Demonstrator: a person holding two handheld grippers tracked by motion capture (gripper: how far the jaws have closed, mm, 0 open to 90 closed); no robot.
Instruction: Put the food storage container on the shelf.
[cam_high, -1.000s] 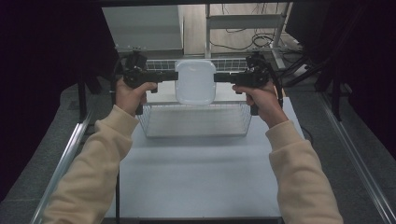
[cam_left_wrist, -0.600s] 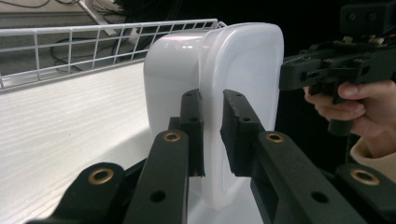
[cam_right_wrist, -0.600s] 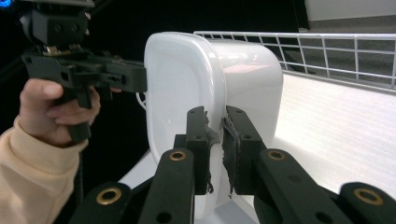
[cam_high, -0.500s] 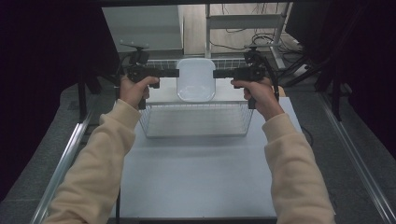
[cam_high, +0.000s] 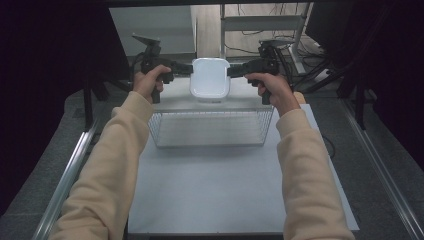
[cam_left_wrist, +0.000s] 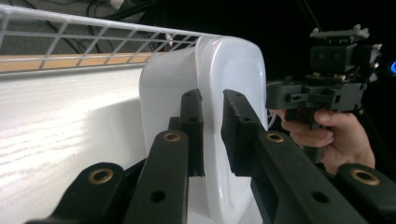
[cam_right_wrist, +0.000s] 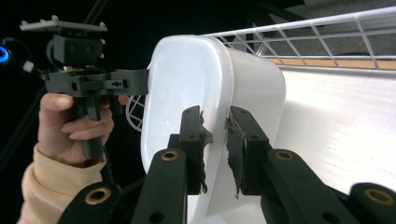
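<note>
Beyond the far wall of the wire basket (cam_high: 210, 127), a white lidded plastic container (cam_high: 210, 77) is hanging in the air between two grippers, with the pale table (cam_high: 225, 195) under the basket. In the high view it is sitting just past the basket's far rim and a little above it. The left gripper (cam_high: 186, 70) is pinching the container's left rim; in the left gripper view its two black jaws are standing close together with the rim's edge (cam_left_wrist: 212, 140) wedged between the pads, pressed tight. The right gripper (cam_high: 235, 71) is clasping the opposite rim, and its jaws have just been opening a little; in the right gripper view the lip of the container (cam_right_wrist: 217, 135) is lying between the frayed pads (cam_right_wrist: 201, 133), though whether both pads are pressing on it at this instant is hard to make out. The person's left hand (cam_high: 150, 82) and right hand (cam_high: 272, 90) are wrapping the gripper handles, cream sleeves (cam_high: 115, 165) reaching in from below. The basket's mesh is showing behind the container in both gripper views.
</note>
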